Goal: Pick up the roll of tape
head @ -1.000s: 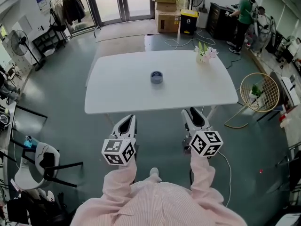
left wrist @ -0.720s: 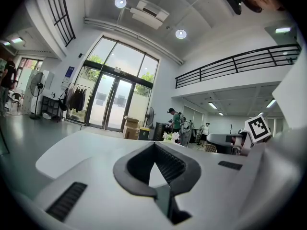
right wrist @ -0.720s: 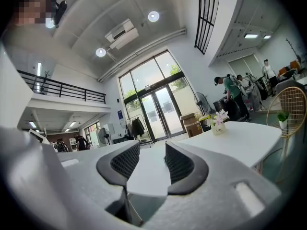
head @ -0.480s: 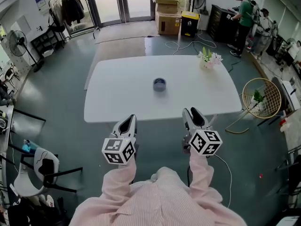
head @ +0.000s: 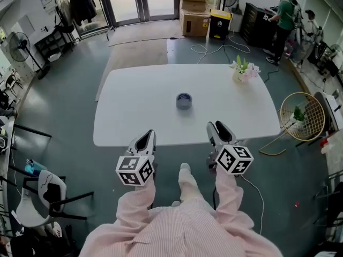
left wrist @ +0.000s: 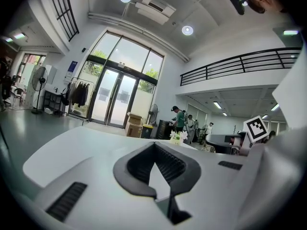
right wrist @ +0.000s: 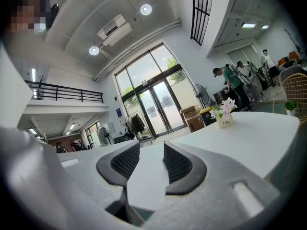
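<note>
- Roll of tape (head: 184, 100): dark, ring-shaped, lay flat near the middle of the white counter (head: 134, 106). Nothing touched it.
- Left gripper (head: 144, 138): hung just off the counter's near edge, left of the counter's middle, pointing toward the counter. In the left gripper view its jaws (left wrist: 153, 146) met at the tips, with only a wedge-shaped gap behind them. Nothing was held.
- Right gripper (head: 218, 128): also just off the counter's near edge, right of the counter's middle. In the right gripper view its jaws (right wrist: 151, 150) stood a narrow gap apart, with only bare counter top seen through the gap. Nothing was held.
- Both grippers were well apart from the roll of tape, which lay farther in on the counter, between their two lines.
- Flower vase (head: 242, 72): upright near the counter's far right corner; also seen in the right gripper view (right wrist: 223, 120).
- Cardboard boxes (head: 194, 14) sat on the floor beyond the counter's far edge.
- Wire basket (head: 300, 115) stood on the floor off the counter's right end.
</note>
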### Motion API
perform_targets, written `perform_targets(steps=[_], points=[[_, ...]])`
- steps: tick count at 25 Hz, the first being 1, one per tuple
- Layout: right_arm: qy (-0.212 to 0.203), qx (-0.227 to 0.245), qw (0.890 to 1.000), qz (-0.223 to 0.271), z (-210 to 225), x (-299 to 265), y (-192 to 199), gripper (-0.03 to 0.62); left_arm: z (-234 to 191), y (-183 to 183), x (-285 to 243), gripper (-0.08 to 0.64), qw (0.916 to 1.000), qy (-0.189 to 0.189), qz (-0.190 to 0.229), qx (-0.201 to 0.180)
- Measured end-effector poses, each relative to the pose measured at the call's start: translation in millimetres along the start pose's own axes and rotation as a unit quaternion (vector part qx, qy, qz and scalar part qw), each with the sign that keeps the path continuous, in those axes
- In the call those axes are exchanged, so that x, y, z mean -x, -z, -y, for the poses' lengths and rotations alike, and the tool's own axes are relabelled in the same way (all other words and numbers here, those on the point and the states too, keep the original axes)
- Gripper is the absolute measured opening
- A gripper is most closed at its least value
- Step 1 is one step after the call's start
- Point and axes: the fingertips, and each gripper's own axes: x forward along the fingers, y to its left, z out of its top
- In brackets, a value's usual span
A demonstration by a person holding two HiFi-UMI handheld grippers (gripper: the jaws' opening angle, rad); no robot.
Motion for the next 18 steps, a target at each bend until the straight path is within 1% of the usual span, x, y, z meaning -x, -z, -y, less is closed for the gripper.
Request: perform_targets(steps=[7, 11, 18], points=[[-0.011, -0.027, 0.999, -0.024, 35, -61, -12, 0.15, -17, -7, -62, 0.002, 0.9997, -0.012, -0.016, 0.015], [-0.015, -0.038, 0.998, -0.045, 53, -96, -16, 0.15, -24, -8, -97, 0.002, 0.999, -0.018, -0.033, 0.026], [-0.027, -0.047, 0.993, -0.101, 80, -154, -7, 0.15, -38, 4, -153, 0.002, 0.9963, -0.034, -0.059, 0.053]])
